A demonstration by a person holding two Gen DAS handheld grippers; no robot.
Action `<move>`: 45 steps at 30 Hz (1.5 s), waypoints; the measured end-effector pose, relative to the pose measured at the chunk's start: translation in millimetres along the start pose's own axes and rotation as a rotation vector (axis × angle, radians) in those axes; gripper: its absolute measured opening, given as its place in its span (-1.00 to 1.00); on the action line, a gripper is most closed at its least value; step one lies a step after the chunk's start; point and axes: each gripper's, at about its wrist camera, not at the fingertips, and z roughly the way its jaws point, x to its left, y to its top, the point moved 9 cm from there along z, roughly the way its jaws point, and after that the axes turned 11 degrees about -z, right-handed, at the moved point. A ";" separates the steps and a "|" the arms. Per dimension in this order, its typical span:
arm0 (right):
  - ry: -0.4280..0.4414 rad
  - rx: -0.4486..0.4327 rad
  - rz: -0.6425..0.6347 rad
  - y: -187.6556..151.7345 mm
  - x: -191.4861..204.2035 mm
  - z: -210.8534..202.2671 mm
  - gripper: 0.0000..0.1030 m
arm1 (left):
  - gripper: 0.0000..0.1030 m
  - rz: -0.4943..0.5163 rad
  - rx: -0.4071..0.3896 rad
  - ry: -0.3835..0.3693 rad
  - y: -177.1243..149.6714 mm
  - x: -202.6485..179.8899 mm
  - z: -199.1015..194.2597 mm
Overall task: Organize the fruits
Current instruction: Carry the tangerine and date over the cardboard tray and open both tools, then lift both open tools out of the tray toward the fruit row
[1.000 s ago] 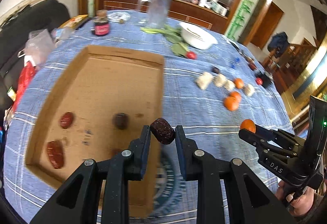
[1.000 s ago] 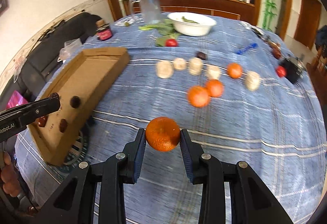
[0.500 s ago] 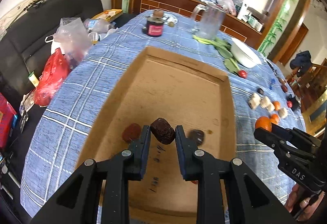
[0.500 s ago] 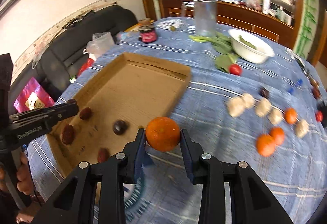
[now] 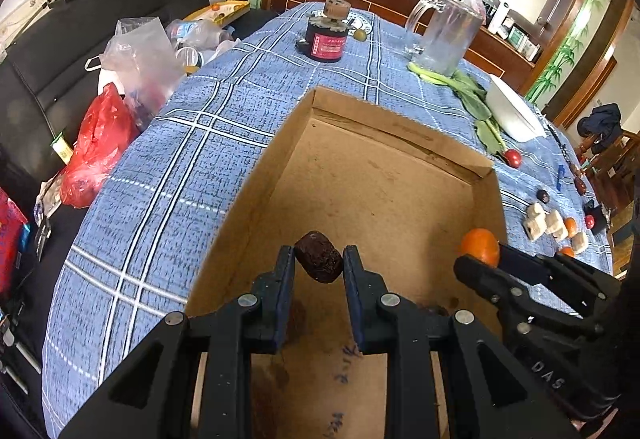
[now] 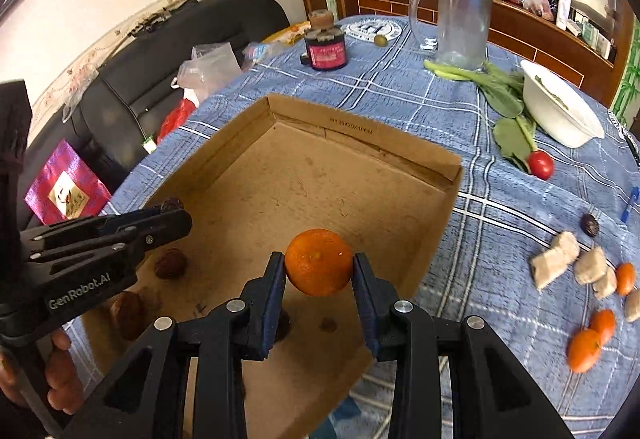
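Over the cardboard box (image 6: pixel 400 199), both grippers loaded: left gripper (image 5: pixel 319 271) clamps a dark date (image 5: pixel 319 257), right gripper (image 6: pixel 319 271) clamps an orange (image 6: pixel 319 262). Only the right view shows dates (image 6: pixel 171 263) on the box floor and loose oranges (image 6: pixel 584 351) on the cloth. Glass jug (image 6: pixel 460 27) and bowl (image 6: pixel 560 111) stand beyond. Readable: "GenRobot.AI", "DAS".

desk (image 6: pixel 500 231): covered by blue plaid cloth | cardboard box (image 6: pixel 400 155) laid near centre; glass mug (image 6: pixel 460 23), dark jar (image 6: pixel 326 49), leafy greens (image 6: pixel 504 99), white bowl (image 6: pixel 560 115) set beyond it; tangerines (image 6: pixel 584 349), pale chunks (image 6: pixel 554 259) scattered at right
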 end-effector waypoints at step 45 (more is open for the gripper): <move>-0.042 0.000 0.015 -47.7 -7.7 -51.8 -0.02 | -0.02 0.015 -0.058 0.086 -30.0 -8.6 -34.9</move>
